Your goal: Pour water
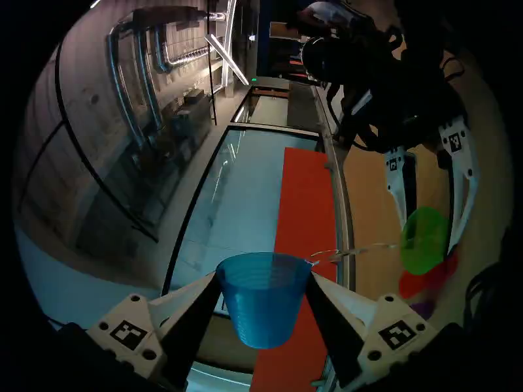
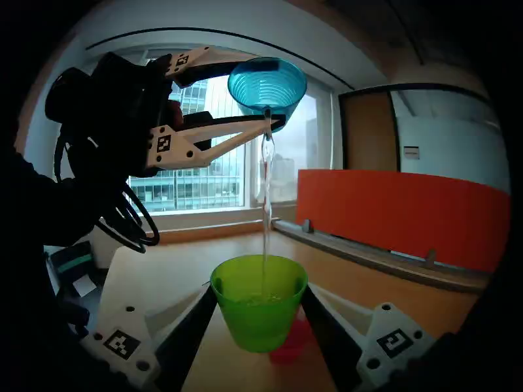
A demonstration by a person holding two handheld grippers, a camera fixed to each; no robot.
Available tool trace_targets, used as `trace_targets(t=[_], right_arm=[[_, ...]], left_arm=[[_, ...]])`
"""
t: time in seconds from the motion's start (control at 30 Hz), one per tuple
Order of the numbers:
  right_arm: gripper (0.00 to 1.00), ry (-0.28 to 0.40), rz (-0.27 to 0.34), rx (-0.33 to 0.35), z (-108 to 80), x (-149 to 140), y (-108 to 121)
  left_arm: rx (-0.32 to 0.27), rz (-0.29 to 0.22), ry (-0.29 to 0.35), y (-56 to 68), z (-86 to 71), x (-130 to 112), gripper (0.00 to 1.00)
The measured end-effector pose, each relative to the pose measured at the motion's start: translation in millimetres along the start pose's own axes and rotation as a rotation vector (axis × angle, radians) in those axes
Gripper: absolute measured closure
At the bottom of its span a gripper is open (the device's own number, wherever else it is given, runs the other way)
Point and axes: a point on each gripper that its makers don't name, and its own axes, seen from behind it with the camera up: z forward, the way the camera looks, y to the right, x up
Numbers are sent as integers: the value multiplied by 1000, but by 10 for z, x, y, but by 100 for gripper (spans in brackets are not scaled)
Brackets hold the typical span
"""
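In the left gripper view my left gripper (image 1: 263,294) is shut on a blue plastic cup (image 1: 263,300), tipped over on its side. A thin stream of water (image 1: 356,251) runs from its rim to a green cup (image 1: 424,239) held in my right gripper (image 1: 428,225). In the right gripper view the green cup (image 2: 259,308) stands upright between my right gripper's (image 2: 259,307) fingers, with water in it. The blue cup (image 2: 267,84) hangs above it, tilted in the left gripper (image 2: 265,88), and the stream of water (image 2: 265,196) falls into the green cup.
A wooden table (image 2: 170,274) lies below the cups, with a red cup (image 2: 292,342) under the green one. An orange partition (image 2: 405,212) runs along the table's far edge. Windows (image 2: 189,176) stand behind it. A hand (image 2: 98,117) holds the left gripper.
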Motion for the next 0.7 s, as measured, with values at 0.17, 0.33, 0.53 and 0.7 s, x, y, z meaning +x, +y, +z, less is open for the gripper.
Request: trace_targets(t=[0.17, 0.33, 0.53, 0.7], right_arm=[[11, 2, 0, 0, -9, -5, 8], [11, 4, 0, -1, -26, -18, 17], [11, 8, 1, -1, -37, -26, 20], [11, 9, 2, -4, -38, -21, 31]], left_arm=[[-1, 21, 5, 10, 5, 33, 13], [-1, 59, 2, -2, 12, 44, 13], [1, 94, 4, -25, 16, 77, 13], [6, 132, 9, -50, 27, 123, 13]])
